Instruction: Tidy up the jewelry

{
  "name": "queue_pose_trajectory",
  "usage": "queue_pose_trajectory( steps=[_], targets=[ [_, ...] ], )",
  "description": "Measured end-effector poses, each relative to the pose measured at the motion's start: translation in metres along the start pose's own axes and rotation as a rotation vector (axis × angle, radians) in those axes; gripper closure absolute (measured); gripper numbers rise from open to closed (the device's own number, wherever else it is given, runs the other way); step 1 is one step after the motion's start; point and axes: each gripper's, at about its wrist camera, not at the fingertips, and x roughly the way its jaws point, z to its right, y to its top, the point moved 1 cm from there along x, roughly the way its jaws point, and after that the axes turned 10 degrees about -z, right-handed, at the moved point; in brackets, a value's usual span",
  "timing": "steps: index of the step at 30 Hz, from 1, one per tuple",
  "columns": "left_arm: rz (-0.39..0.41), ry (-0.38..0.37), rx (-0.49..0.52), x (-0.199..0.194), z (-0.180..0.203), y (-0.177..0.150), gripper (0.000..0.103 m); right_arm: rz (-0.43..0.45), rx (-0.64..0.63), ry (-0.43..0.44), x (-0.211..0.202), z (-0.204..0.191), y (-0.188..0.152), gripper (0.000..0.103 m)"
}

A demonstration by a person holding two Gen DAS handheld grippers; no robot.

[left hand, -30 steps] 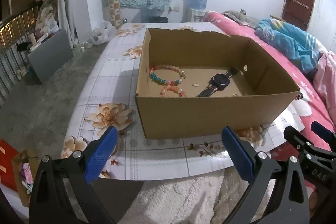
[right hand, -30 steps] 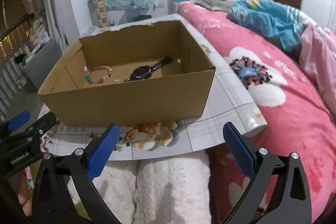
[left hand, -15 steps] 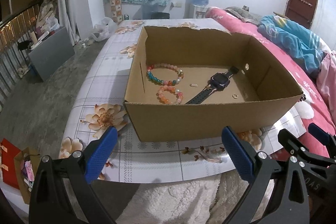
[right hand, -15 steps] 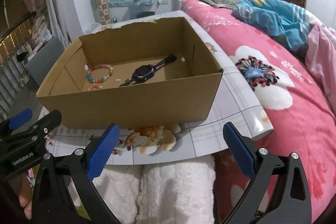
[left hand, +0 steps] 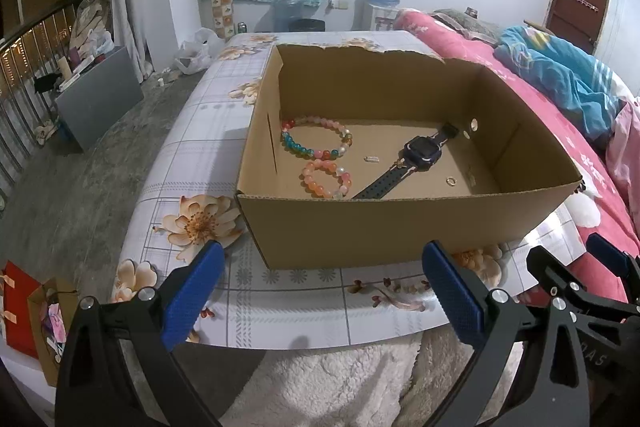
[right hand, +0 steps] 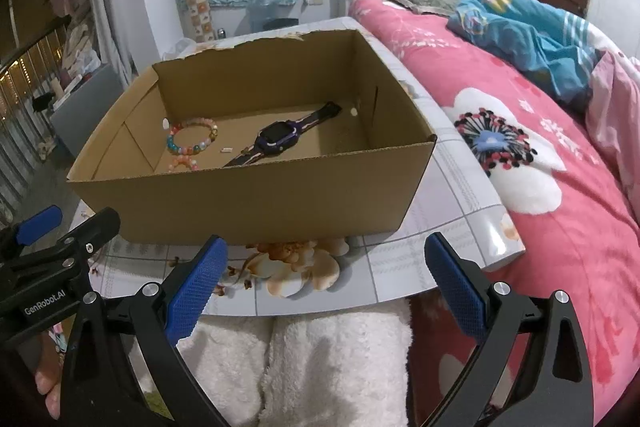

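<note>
An open cardboard box (left hand: 400, 231) (right hand: 248, 203) stands on a flower-patterned table. On its floor lie a multicoloured bead bracelet (left hand: 316, 141) (right hand: 192, 139), a smaller pink bead bracelet (left hand: 326, 179) (right hand: 183, 162), a dark smartwatch (left hand: 420, 151) (right hand: 278, 139), a tiny silver piece (left hand: 372, 159) (right hand: 227, 149) and a small ring (left hand: 451, 181). My left gripper (left hand: 320, 287) hangs open in front of the box's near wall, holding nothing. My right gripper (right hand: 320, 279) is open too, just short of the near wall, empty.
The table (left hand: 200, 155) ends close before both grippers; white fleece-clad legs (right hand: 304, 359) lie below it. A pink bed (right hand: 560, 179) with a blue blanket borders the table's right side. On the left, floor, a grey panel (left hand: 96, 95) and gift bags (left hand: 24, 311).
Both grippers have risen and edged closer to the box, so more of its floor and the ring show. The jewelry has not moved. Both stay open.
</note>
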Motion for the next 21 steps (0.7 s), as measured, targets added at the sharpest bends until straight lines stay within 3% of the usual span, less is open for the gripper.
queue_pose_trajectory(
  steps=[21],
  targets=[
    [-0.009, -0.004, -0.001, 0.0009, -0.0010, 0.0002, 0.006, -0.003, -0.006, -0.001, 0.0006, 0.0006, 0.0011, 0.008]
  ],
)
